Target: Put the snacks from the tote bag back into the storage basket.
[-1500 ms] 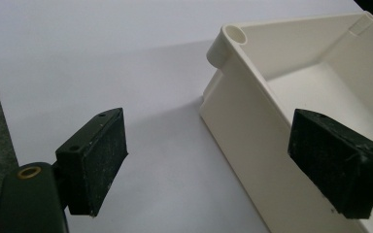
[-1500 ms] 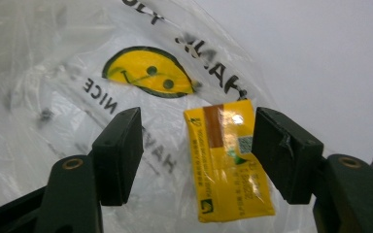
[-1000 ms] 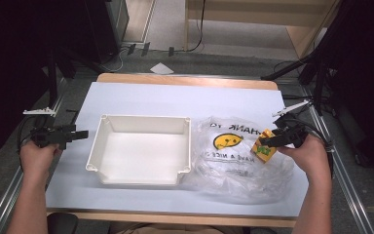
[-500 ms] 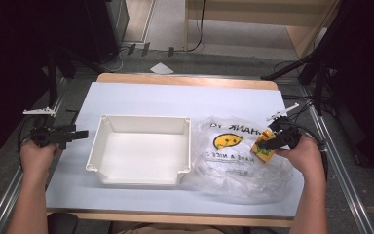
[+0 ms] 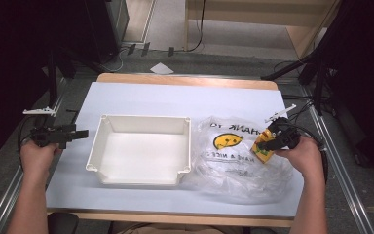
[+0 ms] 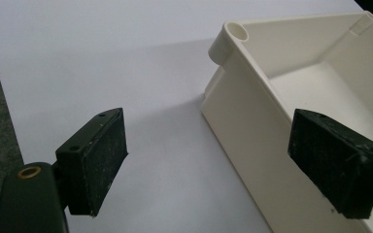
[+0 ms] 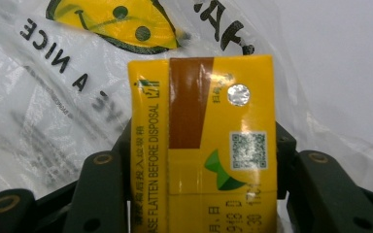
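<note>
Yellow carton board sits between the jaws of my right hand-held gripper (image 7: 201, 194), which have just been closing on the drink carton (image 7: 203, 145); in the right gripper view the two black jaws flank its long sides and appear to press on them, so I read this as a pinch on the carton. The carton lies on the clear plastic bag (image 5: 233, 156), at the bag's right edge, with the bag's smiley print just beyond it. In the high view the right hand-held gripper (image 5: 272, 141) meets the carton (image 5: 263, 148) near the right border of the bench (image 5: 141, 97).

Handling, as I judge it: a small sealed carton is light and fairly stiff across its narrow faces, yet its broad panels give under pressure, so the side walls I now hold are the sound place to grip. Its printed skin is smooth, and the film beneath it is slippery and limp; the bag may cling and lift with it.

Left of the bag stands the white plastic bin (image 5: 141, 148), empty, its near wall touching or nearly touching the bag's edge. My left hand-held gripper (image 5: 75, 134) hangs off the bin's left side with jaws spread wide and nothing between them; in the left gripper view the bin's corner (image 6: 238, 36) lies ahead.
</note>
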The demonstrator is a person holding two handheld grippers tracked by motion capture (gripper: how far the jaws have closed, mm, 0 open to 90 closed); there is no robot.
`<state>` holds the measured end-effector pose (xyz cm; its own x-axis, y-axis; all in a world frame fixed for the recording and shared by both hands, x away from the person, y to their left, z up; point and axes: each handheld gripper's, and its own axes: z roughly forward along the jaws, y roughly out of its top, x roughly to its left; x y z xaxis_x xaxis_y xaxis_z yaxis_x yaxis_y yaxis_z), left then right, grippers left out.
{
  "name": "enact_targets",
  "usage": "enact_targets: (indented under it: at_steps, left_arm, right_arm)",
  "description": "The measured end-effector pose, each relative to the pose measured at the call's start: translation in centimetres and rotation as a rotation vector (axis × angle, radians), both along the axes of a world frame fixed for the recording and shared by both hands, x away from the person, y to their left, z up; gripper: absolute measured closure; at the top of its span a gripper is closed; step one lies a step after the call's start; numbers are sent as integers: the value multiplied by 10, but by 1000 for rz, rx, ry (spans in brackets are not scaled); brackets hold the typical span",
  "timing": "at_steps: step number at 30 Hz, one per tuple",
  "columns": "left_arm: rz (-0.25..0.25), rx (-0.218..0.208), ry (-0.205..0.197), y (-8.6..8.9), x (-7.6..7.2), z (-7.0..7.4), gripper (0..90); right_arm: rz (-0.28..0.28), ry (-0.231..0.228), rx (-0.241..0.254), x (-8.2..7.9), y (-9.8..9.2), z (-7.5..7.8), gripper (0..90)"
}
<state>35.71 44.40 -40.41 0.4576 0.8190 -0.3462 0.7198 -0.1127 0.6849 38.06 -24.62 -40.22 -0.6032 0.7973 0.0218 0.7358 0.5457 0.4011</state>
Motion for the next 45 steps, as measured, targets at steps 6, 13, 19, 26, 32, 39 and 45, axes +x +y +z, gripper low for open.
enact_targets:
  at_steps: [6, 13, 19, 26, 32, 39, 45]
  left_arm:
    - [2, -2, -1, 1, 0, 0, 149]
    - [1, -1, -1, 1, -1, 0, 150]
    - [0, -3, -1, 1, 0, 0, 150]
    - [0, -7, -3, 1, -1, 0, 150]
    - [-2, -5, 1, 0, -1, -1, 150]
    - [-3, -6, 2, 0, 0, -1, 150]
    - [-2, -7, 2, 1, -1, -1, 150]
  right_arm:
    - [2, 1, 11, 1, -2, 0, 521]
    - [0, 0, 41, 2, -2, 3, 524]
    - [-1, -30, 54, -1, 0, 14, 524]
    - [-16, -54, 55, -6, 4, 31, 525]
    - [7, -67, 82, -8, 11, 38, 526]
    - [45, -78, 90, -10, 22, 45, 528]
    - [61, -86, 82, -11, 32, 49, 530]
